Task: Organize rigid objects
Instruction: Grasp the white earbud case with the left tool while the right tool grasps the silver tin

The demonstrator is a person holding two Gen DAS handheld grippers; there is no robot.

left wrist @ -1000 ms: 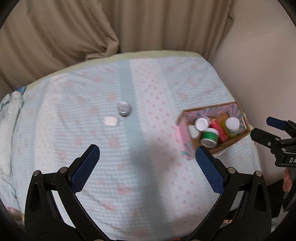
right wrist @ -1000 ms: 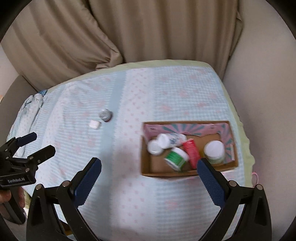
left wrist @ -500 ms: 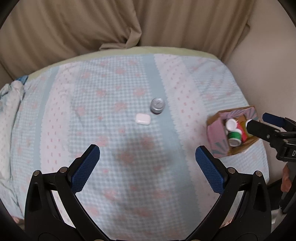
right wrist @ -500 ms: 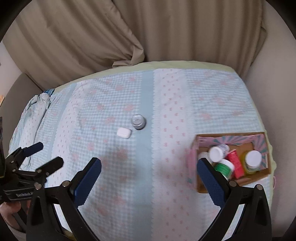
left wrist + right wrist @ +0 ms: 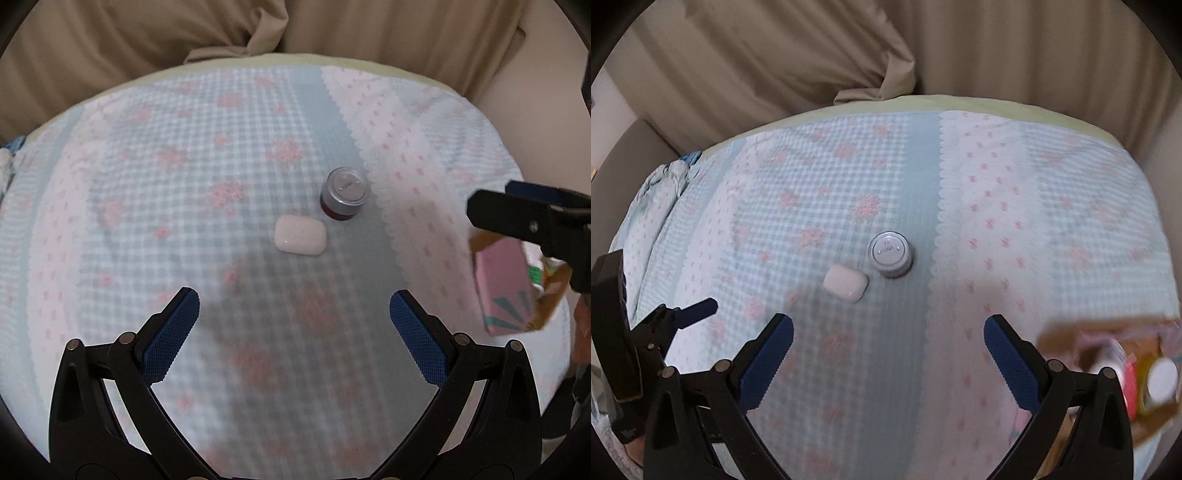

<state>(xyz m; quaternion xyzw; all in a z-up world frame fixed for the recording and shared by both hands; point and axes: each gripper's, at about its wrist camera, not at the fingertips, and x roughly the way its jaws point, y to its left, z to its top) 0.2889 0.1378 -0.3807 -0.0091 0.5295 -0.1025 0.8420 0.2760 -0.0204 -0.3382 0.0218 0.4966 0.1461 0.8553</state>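
A small white case (image 5: 300,240) (image 5: 845,283) lies on the checked cloth beside a round jar with a grey lid (image 5: 344,193) (image 5: 890,254). Both sit ahead of my grippers, untouched. My left gripper (image 5: 294,334) is open and empty, with the case just beyond the gap between its fingers. My right gripper (image 5: 888,352) is open and empty too, the jar straight ahead of it. A pink cardboard box (image 5: 509,286) (image 5: 1071,332) holding several bottles and jars stands at the right, blurred in the right wrist view.
The cloth-covered table (image 5: 184,166) backs onto beige curtains (image 5: 147,37) and a pale wall on the right. The right gripper's fingers (image 5: 517,218) cross in front of the box in the left wrist view. Bunched cloth (image 5: 661,184) lies at the far left.
Both grippers have swung left and closer to the case and jar. The box has slid to the right edge of both views. Both stay open.
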